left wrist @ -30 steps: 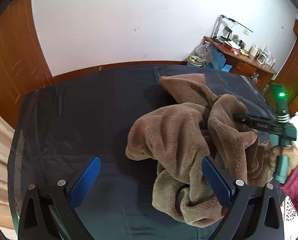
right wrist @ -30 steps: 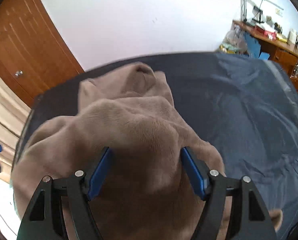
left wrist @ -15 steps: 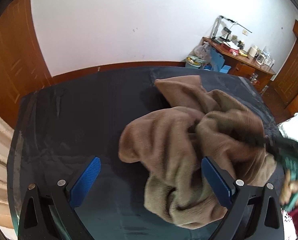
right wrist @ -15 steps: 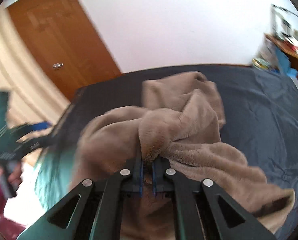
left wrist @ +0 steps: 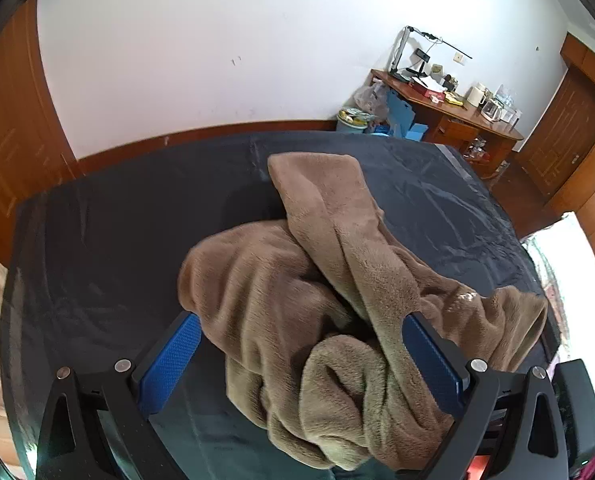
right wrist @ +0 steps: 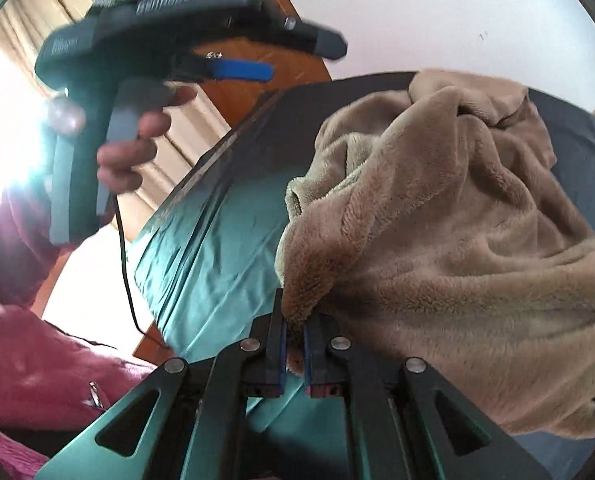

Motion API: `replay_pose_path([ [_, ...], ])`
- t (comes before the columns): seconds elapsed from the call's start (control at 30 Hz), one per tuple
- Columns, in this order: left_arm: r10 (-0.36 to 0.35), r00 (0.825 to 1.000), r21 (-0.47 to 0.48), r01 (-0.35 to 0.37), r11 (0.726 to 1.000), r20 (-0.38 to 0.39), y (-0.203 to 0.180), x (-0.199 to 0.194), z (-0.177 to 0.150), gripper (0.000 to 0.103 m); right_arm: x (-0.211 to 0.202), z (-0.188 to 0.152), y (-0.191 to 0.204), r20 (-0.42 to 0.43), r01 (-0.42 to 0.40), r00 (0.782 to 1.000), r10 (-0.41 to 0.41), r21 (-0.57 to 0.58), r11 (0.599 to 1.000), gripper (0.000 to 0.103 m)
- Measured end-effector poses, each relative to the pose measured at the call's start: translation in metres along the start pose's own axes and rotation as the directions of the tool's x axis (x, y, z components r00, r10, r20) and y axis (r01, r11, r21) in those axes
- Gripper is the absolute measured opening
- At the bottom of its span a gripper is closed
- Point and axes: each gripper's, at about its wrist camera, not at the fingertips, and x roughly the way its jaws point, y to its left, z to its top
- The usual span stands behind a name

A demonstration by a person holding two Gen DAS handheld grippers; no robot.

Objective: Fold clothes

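Observation:
A crumpled brown fleece garment [left wrist: 337,300] lies in a heap on the table's dark blue cloth [left wrist: 117,240]. My left gripper [left wrist: 301,360] hovers open over its near part, with bunched fabric between the wide-apart blue pads [left wrist: 169,360] and not pinched. In the right wrist view my right gripper [right wrist: 293,332] is shut on a fold at the edge of the garment [right wrist: 457,220], which stretches away to the right. The left gripper [right wrist: 301,60] shows there at upper left, held in a hand [right wrist: 137,136].
The table edge [right wrist: 225,140] runs diagonally on the left of the right wrist view, with the person's magenta sleeve [right wrist: 37,360] and a curtain [right wrist: 185,120] beyond it. A cluttered wooden desk [left wrist: 449,108] and a door [left wrist: 557,140] stand at the back right.
My right gripper shut on a fold of the garment and pulled it sideways toward the table's edge, turning as it went. The heap stretched out. My left gripper shifted slightly over the garment and stayed open.

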Motion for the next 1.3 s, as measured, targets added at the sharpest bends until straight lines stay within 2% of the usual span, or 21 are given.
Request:
replay_pose_path([
  [0.13,-0.019,1.0,0.025,0.019,1.0,-0.006,-0.012,0.0,-0.004,0.102,-0.003,-0.009,-0.004,0.001,0.028,1.0,-0.028,0.032,0.999,0.012],
  [0.2,-0.019,1.0,0.04,0.02,0.999,-0.009,-0.018,0.001,-0.007,0.102,-0.01,-0.014,-0.008,0.015,0.037,0.999,-0.038,0.057,0.998,0.023],
  [0.27,-0.022,1.0,0.05,0.023,0.999,-0.014,-0.022,0.002,-0.011,0.102,-0.021,-0.02,-0.011,0.045,0.052,0.997,-0.055,0.074,0.996,0.056],
  [0.33,-0.026,0.999,0.052,0.027,0.998,-0.021,-0.024,0.003,-0.014,0.102,-0.037,-0.026,-0.014,0.083,0.077,0.993,-0.085,0.098,0.992,0.066],
  [0.47,-0.046,0.998,0.056,0.048,0.997,-0.031,-0.029,0.004,-0.019,0.102,-0.058,-0.039,-0.027,0.12,0.114,0.983,-0.138,0.191,0.975,0.066],
  [0.67,-0.106,0.991,0.055,0.111,0.992,-0.076,-0.042,0.013,-0.014,0.102,-0.082,-0.063,-0.059,0.153,0.168,0.959,-0.237,0.366,0.915,0.066],
  [0.87,-0.118,0.98,0.07,0.13,0.989,-0.162,-0.066,0.04,-0.014,0.102,-0.097,-0.069,-0.064,0.169,0.216,0.939,-0.3,0.388,0.896,0.066],
  [0.97,-0.084,0.977,0.088,0.102,0.991,-0.196,-0.077,0.057,-0.015,0.102,-0.098,-0.072,-0.063,0.167,0.244,0.931,-0.324,0.375,0.894,0.066],
  [1.03,-0.064,0.973,0.079,0.083,0.993,-0.223,-0.079,0.07,-0.016,0.088,-0.101,-0.075,-0.061,0.17,0.258,0.925,-0.339,0.373,0.891,0.066],
  [1.1,-0.02,0.964,0.064,0.038,0.997,-0.264,-0.078,0.084,-0.017,0.032,-0.104,-0.078,-0.062,0.175,0.273,0.917,-0.358,0.378,0.885,0.066],
  [1.17,0.011,0.954,0.017,-0.006,1.0,-0.299,-0.07,0.096,-0.018,0.02,-0.106,-0.081,-0.064,0.178,0.292,0.907,-0.382,0.39,0.873,0.066],
  [1.2,-0.014,0.95,-0.028,0.006,1.0,-0.313,-0.064,0.099,-0.018,0.014,-0.108,-0.083,-0.065,0.179,0.302,0.9,-0.397,0.4,0.865,0.066],
  [1.3,-0.044,0.964,-0.084,0.023,0.996,-0.261,-0.055,0.085,-0.015,0.01,-0.115,-0.09,-0.07,0.185,0.327,0.88,-0.438,0.432,0.84,0.066],
])
